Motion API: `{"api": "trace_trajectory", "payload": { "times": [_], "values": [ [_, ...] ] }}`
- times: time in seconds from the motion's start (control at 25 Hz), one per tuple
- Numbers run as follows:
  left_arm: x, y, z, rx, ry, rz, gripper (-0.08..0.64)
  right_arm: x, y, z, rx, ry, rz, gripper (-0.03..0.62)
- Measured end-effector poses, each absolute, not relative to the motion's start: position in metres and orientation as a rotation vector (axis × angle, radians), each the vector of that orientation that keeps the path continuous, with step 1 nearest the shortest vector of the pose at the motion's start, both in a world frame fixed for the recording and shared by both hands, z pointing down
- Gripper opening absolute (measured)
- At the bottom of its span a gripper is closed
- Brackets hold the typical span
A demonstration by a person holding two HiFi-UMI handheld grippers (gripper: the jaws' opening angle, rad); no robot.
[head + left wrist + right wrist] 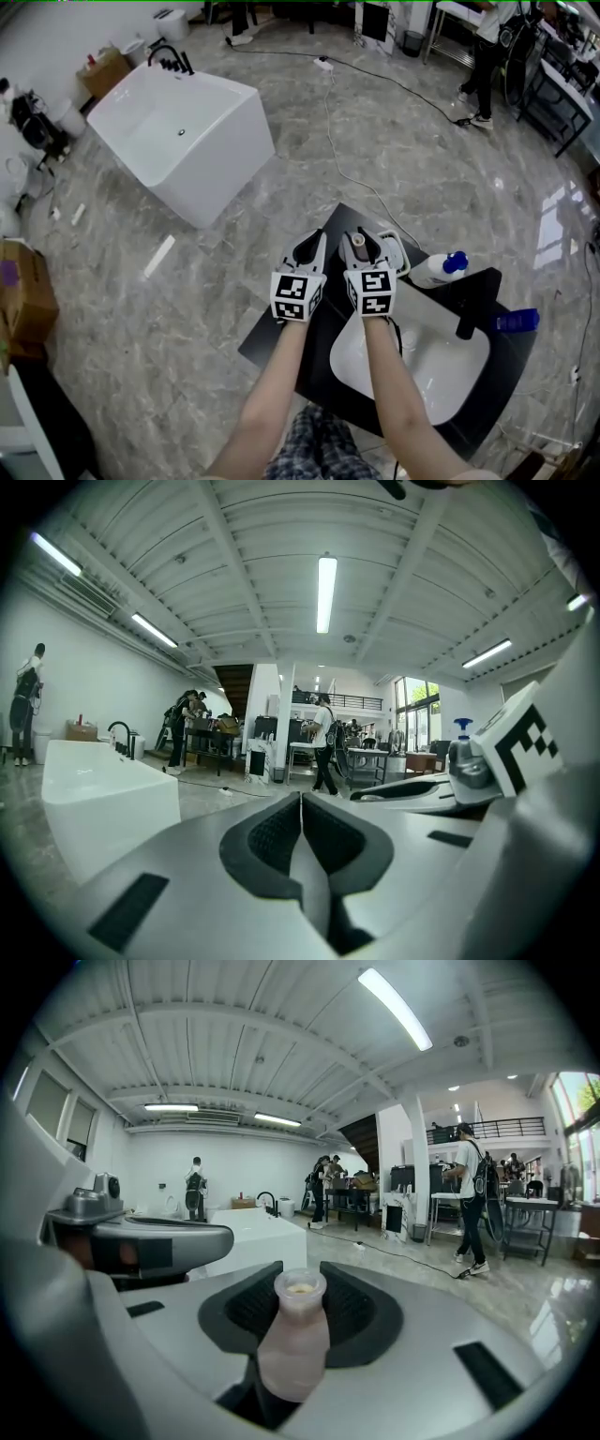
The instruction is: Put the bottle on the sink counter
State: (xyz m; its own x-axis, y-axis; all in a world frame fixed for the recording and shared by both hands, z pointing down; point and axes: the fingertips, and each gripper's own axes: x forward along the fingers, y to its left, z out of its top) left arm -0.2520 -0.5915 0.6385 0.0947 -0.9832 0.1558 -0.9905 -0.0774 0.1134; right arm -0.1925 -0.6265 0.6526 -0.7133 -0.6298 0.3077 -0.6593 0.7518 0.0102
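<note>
A small pale pink bottle point(294, 1340) stands upright between the jaws of my right gripper point(300, 1309), whose pads press its sides. In the head view this gripper point(360, 240) hovers over the back edge of the black sink counter point(292, 330), with the bottle's top point(357, 241) just showing. My left gripper point(312, 238) is held close beside it on the left. Its jaws are shut with nothing between them point(301, 829). The white basin point(441, 375) lies below and right of my right forearm.
A white bottle with a blue cap point(439, 269) lies on the counter's far corner. A black faucet point(468, 319) and a blue item point(516, 321) are at the right. A white bathtub point(178, 141) stands far left, and a cable point(328, 112) crosses the marble floor. People stand in the background.
</note>
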Motion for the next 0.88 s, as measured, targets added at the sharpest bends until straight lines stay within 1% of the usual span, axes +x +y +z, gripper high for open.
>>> {"api": "trace_trajectory", "payload": {
  "times": [0.08,0.12,0.2,0.24,0.28,0.36,0.56,0.8,0.84,0.88],
  "values": [
    [-0.254,-0.59,0.639,2.168,-1.996,0.059,0.031,-0.193,-0.627,0.652,1.005,-2.657,0.144,0.143],
    [-0.254,-0.589,0.639,2.165,-1.997,0.06,0.031,-0.192,-0.627,0.65,1.01,-2.662,0.143,0.156],
    [-0.254,-0.587,0.639,2.163,-2.001,0.064,0.031,-0.19,-0.626,0.641,1.036,-2.693,0.143,0.271],
    [-0.254,-0.585,0.639,2.163,-2.003,0.065,0.031,-0.187,-0.626,0.635,1.061,-2.71,0.148,0.316],
    [-0.255,-0.585,0.638,2.162,-2.006,0.065,0.031,-0.183,-0.627,0.629,1.09,-2.723,0.16,0.344],
    [-0.256,-0.582,0.636,2.156,-2.015,0.06,0.031,-0.175,-0.628,0.622,1.129,-2.734,0.19,0.375],
    [-0.259,-0.579,0.632,2.147,-2.028,0.056,0.031,-0.173,-0.623,0.621,1.113,-2.741,0.201,0.391],
    [-0.258,-0.57,0.624,2.136,-2.041,0.061,0.031,-0.166,-0.612,0.609,1.104,-2.747,0.208,0.389],
    [-0.258,-0.569,0.619,2.137,-2.045,0.056,0.031,-0.163,-0.608,0.603,1.101,-2.754,0.206,0.379],
    [-0.256,-0.566,0.614,2.142,-2.047,0.052,0.031,-0.159,-0.604,0.597,1.098,-2.761,0.202,0.354]
  ]
}}
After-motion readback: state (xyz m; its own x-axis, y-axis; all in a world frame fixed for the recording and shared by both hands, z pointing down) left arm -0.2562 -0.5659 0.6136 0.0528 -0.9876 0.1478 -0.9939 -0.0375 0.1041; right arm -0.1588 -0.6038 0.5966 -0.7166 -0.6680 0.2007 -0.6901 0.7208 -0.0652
